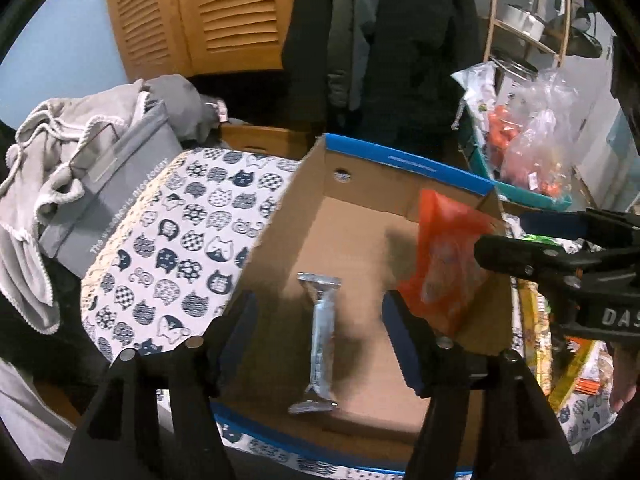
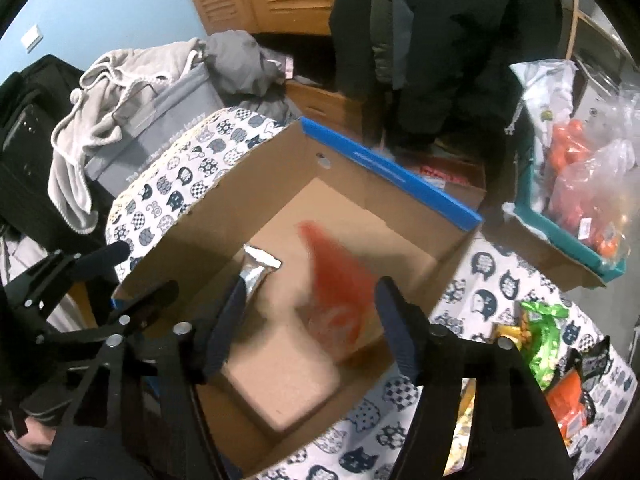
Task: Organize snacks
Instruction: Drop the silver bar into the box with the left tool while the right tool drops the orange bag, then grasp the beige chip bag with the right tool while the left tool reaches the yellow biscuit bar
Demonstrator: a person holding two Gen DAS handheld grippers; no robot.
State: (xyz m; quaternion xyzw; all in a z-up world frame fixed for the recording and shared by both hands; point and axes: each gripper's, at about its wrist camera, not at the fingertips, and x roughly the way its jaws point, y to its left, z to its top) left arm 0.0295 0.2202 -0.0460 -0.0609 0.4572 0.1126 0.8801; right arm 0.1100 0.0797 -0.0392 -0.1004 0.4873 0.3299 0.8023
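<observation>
A cardboard box with a blue rim (image 1: 404, 162) (image 2: 384, 168) stands open on the cat-print cloth. A silver-wrapped snack bar (image 1: 322, 344) lies flat on the box floor; in the right wrist view its end (image 2: 260, 266) shows behind a finger. An orange snack packet (image 1: 444, 256) (image 2: 340, 292), blurred, tilts near the box's right wall, free of any pads. My left gripper (image 1: 320, 312) (image 2: 146, 268) hangs open above the bar, not touching it. My right gripper (image 2: 312, 292) (image 1: 502, 236) is open over the box, with the orange packet below it.
Loose snack packets, green (image 2: 544, 320) and orange (image 2: 572, 404), lie on the cloth (image 2: 492, 280) right of the box. A teal tray (image 2: 560, 236) of bagged goods sits behind them. A grey bin (image 1: 108, 216) draped with clothes stands to the left. Coats hang behind.
</observation>
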